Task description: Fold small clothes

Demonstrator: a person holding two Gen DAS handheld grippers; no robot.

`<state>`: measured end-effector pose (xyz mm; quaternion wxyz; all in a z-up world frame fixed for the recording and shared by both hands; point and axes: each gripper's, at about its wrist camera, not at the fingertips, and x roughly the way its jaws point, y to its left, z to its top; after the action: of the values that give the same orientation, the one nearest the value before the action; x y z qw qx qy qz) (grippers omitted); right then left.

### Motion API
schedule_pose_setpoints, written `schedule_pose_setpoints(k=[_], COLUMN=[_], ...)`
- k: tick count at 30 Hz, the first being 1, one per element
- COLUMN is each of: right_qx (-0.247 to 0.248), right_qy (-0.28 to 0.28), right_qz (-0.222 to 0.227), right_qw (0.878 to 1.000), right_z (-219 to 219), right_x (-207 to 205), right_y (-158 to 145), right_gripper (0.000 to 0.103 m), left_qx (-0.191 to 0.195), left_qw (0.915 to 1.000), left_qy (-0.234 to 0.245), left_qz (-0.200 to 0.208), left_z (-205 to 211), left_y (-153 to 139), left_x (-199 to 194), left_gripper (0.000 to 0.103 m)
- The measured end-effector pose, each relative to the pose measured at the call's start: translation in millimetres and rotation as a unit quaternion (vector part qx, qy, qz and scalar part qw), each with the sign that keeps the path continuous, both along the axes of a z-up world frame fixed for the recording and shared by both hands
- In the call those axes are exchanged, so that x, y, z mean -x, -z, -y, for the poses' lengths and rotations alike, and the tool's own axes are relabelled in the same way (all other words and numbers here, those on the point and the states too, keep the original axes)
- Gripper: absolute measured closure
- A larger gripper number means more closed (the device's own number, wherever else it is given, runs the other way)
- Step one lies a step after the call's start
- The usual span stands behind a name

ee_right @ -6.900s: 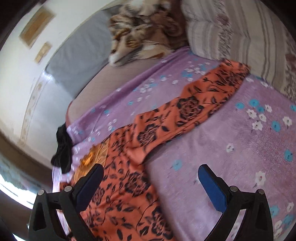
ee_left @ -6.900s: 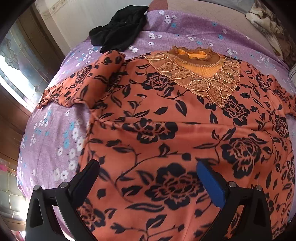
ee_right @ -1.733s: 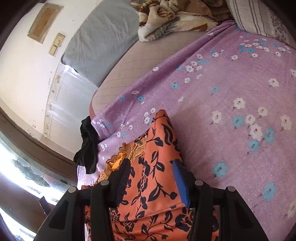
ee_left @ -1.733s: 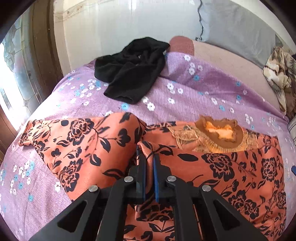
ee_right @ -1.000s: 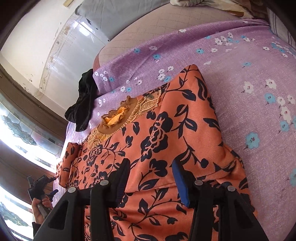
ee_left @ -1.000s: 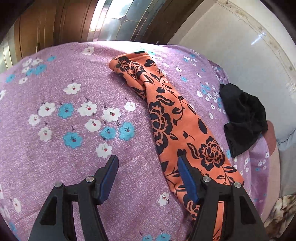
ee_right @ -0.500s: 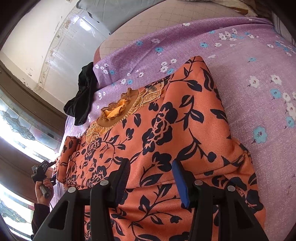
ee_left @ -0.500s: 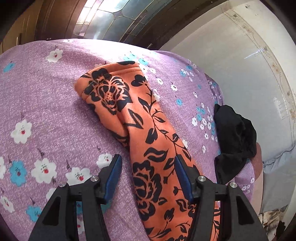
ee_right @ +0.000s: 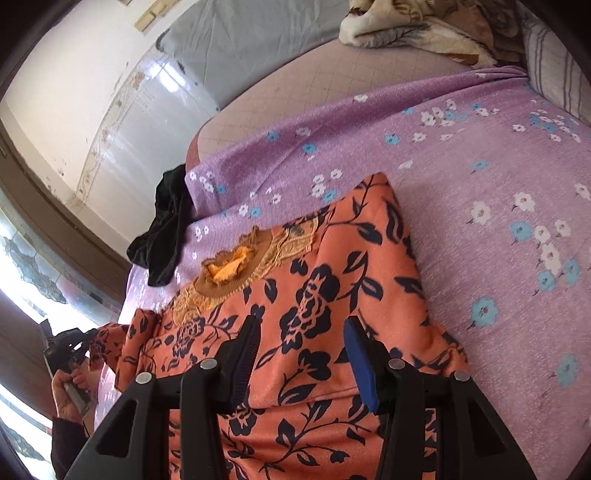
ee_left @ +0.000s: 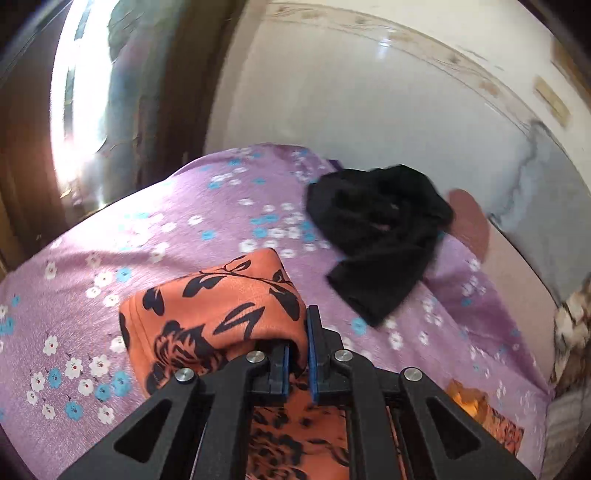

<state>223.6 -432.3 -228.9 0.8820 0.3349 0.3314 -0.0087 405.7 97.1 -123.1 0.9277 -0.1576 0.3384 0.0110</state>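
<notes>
An orange top with black flowers [ee_right: 325,295] lies on the purple flowered bed sheet [ee_right: 480,155], its gold lace collar [ee_right: 236,269] toward the far side and its right sleeve folded in over the body. My left gripper [ee_left: 297,343] is shut on the cuff end of the left sleeve [ee_left: 210,314] and holds it lifted off the sheet. My right gripper [ee_right: 301,332] is open and empty, just above the folded right side of the top. The left gripper also shows in the right wrist view [ee_right: 68,347], held in a hand.
A crumpled black garment [ee_left: 380,229] lies on the sheet near the wall, also in the right wrist view [ee_right: 166,229]. A brown patterned blanket [ee_right: 424,26] and a striped pillow [ee_right: 554,62] sit at the bed's far end. A window and wooden frame [ee_left: 74,110] stand beside the bed.
My left gripper was open over the spread left sleeve; it has shut on the sleeve's end and lifted it. My right gripper stays open over the top's folded right side.
</notes>
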Motion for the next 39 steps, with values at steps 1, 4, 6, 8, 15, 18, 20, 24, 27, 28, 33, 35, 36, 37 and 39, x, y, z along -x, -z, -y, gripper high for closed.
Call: schedule_pose_setpoints(k=[1, 4, 6, 8, 15, 18, 20, 24, 27, 28, 33, 35, 36, 37, 39], right_qx=[-0.008, -0.035, -0.056, -0.066, -0.074, -0.084, -0.091, -0.066, -0.064, -0.076, -0.096, -0.078, -0.079, -0.089, -0.119], right_qy=[0.011, 0.044, 0.061, 0.072, 0.087, 0.081, 0.059, 0.010, -0.005, -0.007, -0.004, 0.008, 0.007, 0.001, -0.011], right_qz=[0.004, 0.017, 0.027, 0.032, 0.031, 0.027, 0.017, -0.022, -0.033, -0.032, -0.021, -0.038, -0.044, -0.050, -0.059], right_qw=[1.000, 0.998, 0.996, 0.995, 0.993, 0.993, 0.994, 0.998, 0.997, 0.997, 0.995, 0.996, 0.996, 0.995, 0.991], right_z=[8, 30, 43, 53, 70, 70, 64, 40, 35, 36, 39, 40, 42, 43, 44], right_x=[2, 11, 16, 19, 31, 29, 24, 8, 1, -1, -8, -12, -14, -18, -23], right_y=[-3, -9, -12, -16, -21, -18, -14, -9, 3, 7, 20, 26, 31, 37, 47], right_gripper=[0.052, 0.052, 0.052, 0.052, 0.038, 0.038, 0.038, 0.038, 0.039, 0.039, 0.046, 0.046, 0.046, 0.046, 0.046], left_qx=[-0.023, -0.094, -0.159, -0.239, -0.373, -0.337, -0.302, -0.228, -0.199, -0.190, -0.170, -0.184, -0.190, -0.189, -0.181], left_qw=[0.9990, 0.9826, 0.9506, 0.9078, 0.8522, 0.8846, 0.9111, 0.9567, 0.9693, 0.9712, 0.9729, 0.9671, 0.9642, 0.9628, 0.9641], left_qy=[0.036, 0.154, 0.265, 0.343, 0.364, 0.320, 0.278, 0.180, 0.116, 0.105, 0.074, 0.072, 0.072, 0.073, 0.070], left_qz=[0.015, 0.044, 0.034, 0.034, 0.038, 0.043, 0.039, -0.022, -0.086, -0.098, -0.138, -0.160, -0.171, -0.179, -0.181], left_z=[32, 138, 216, 283, 328, 289, 253, 177, 135, 126, 113, 115, 116, 117, 115], left_y=[-13, -25, -8, 24, 75, 51, 39, 56, 82, 89, 106, 117, 123, 127, 128], left_x=[10, 54, 87, 130, 213, 208, 194, 138, 103, 98, 79, 74, 74, 72, 72], left_gripper=[0.095, 0.095, 0.090, 0.075, 0.023, 0.018, 0.014, 0.014, 0.015, 0.015, 0.015, 0.015, 0.015, 0.015, 0.015])
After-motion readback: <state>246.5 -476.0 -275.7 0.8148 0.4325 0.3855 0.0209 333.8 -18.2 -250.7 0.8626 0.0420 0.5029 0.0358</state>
